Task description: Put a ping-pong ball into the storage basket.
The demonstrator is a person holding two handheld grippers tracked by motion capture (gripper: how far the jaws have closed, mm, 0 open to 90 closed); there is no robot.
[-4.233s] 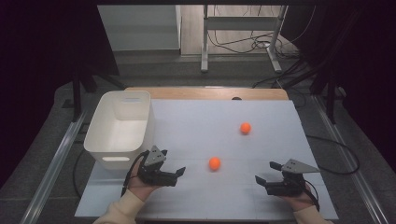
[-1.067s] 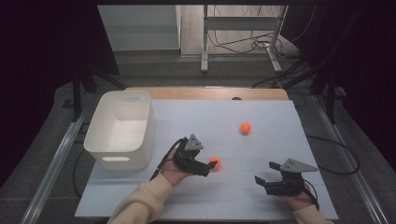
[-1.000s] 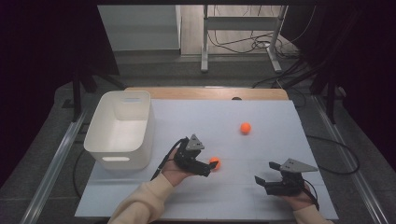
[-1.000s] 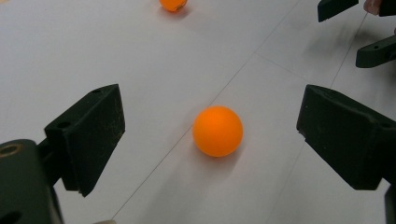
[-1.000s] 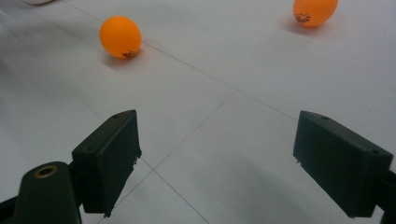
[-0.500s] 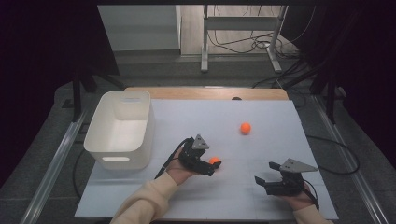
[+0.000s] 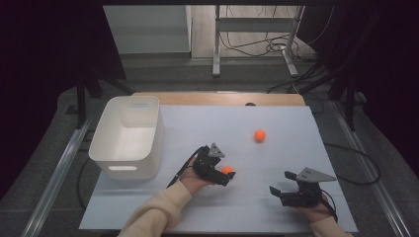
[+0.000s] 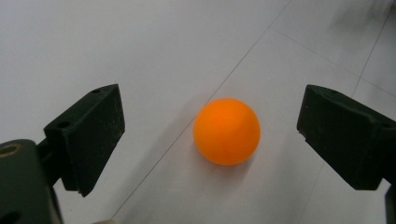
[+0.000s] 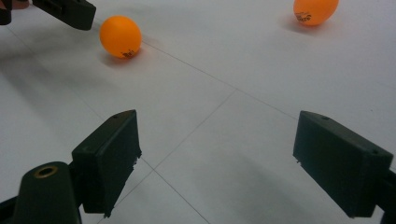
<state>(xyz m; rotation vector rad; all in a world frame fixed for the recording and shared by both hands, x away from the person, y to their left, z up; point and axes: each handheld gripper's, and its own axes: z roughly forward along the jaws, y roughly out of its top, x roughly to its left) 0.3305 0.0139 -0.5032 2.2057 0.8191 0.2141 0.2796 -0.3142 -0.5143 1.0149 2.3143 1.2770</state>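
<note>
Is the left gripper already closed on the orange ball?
No, in the left gripper view the left gripper has its jaws wide apart, with the near orange ball resting on the table between them and touching neither.

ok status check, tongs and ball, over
Left tongs open, astride the near ball, not touching. Right tongs open, empty, resting on the mat. Second ball farther out, bin at left. Nothing in the way.
</note>
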